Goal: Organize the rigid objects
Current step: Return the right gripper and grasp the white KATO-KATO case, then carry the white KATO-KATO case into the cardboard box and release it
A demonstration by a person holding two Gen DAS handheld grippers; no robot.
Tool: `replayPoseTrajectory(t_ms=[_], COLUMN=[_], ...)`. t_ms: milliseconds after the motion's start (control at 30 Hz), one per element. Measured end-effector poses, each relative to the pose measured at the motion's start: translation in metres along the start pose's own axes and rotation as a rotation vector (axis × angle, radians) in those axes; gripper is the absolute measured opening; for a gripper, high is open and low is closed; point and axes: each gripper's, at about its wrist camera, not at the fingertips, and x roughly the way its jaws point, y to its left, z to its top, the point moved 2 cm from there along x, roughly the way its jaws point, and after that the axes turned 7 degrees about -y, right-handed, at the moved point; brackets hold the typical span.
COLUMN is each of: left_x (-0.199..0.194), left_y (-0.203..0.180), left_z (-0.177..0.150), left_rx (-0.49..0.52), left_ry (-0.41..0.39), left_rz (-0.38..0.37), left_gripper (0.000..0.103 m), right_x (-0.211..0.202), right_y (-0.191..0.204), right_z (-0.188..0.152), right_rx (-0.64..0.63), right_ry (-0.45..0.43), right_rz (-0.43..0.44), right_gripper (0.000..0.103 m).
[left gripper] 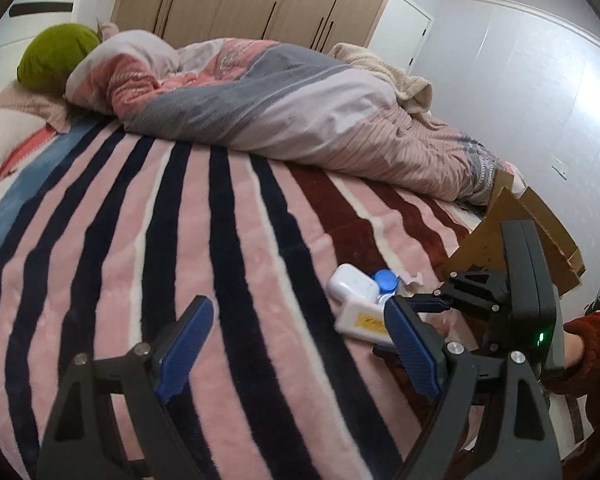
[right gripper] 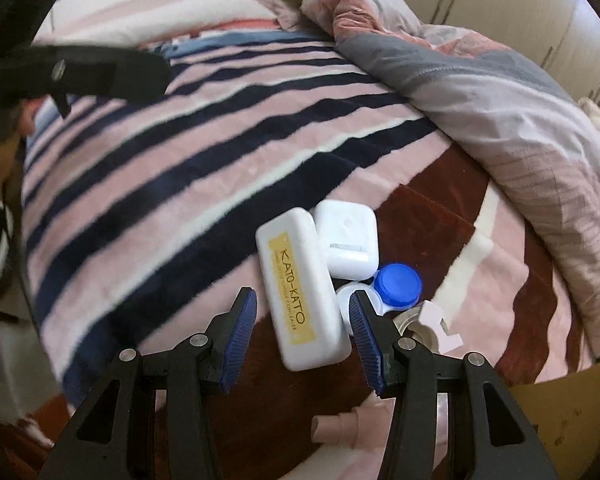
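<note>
A long white KATO-KATO case lies on the striped bed blanket, beside a square white box and a blue-lidded lens case. My right gripper is open, its blue pads either side of the long case's near end. In the left wrist view the same case, white box and blue lid lie at the right. My left gripper is open and empty over the blanket, left of them. The right gripper body stands beside them.
A pink and grey duvet is heaped across the bed's far side, with a green pillow at the head. A cardboard box stands at the bed's right edge. A pink plastic piece and a pink tube fitting lie near the right gripper.
</note>
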Motion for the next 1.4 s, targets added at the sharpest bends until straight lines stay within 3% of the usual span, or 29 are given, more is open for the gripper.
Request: replayPoseTrajectory(t_ms=[133, 200, 300, 533, 833, 900, 967, 1067, 1400], left_x=[0.004, 0.005, 0.003, -0.004, -0.021, -0.027, -0.032, -0.038, -0.008], left_y=[0.003, 0.003, 0.001, -0.013, -0.076, -0.094, -0.114, -0.143, -0.243], left_z=[-0.003, -0.003, -0.003, 0.002, 0.021, 0.027, 0.034, 0.044, 0.068], left_rx=[-0.013, -0.013, -0.013, -0.003, 0.045, 0.063, 0.094, 0.131, 0.279], left_ry=[0.009, 0.011, 0.008, 0.002, -0.029, -0.041, -0.051, -0.066, -0.036], left_rz=[-0.006, -0.01, -0.015, -0.052, -0.199, -0.227, -0.243, -0.286, -0.333], left_gripper=[0.085, 0.085, 0.085, 0.085, 0.084, 0.076, 0.057, 0.046, 0.044], right_x=[0.006, 0.006, 0.003, -0.026, -0.101, -0.122, -0.144, -0.168, -0.226], right_y=[0.015, 0.024, 0.028, 0.018, 0.01, 0.005, -0.002, -0.015, -0.086], right_z=[-0.003, -0.005, -0.006, 0.008, 0.025, 0.026, 0.025, 0.02, -0.032], right_rx=[-0.134, -0.21, -0.248, -0.097, 0.044, 0.067, 0.081, 0.102, 0.254], right_ry=[-0.012, -0.02, -0.028, -0.086, -0.209, -0.246, -0.286, -0.323, -0.393], right_rz=[-0.078, -0.112, -0.133, -0.025, 0.116, 0.128, 0.123, 0.114, 0.082], right_gripper=[0.041, 0.033, 0.031, 0.031, 0.031, 0.031, 0.031, 0.031, 0.031])
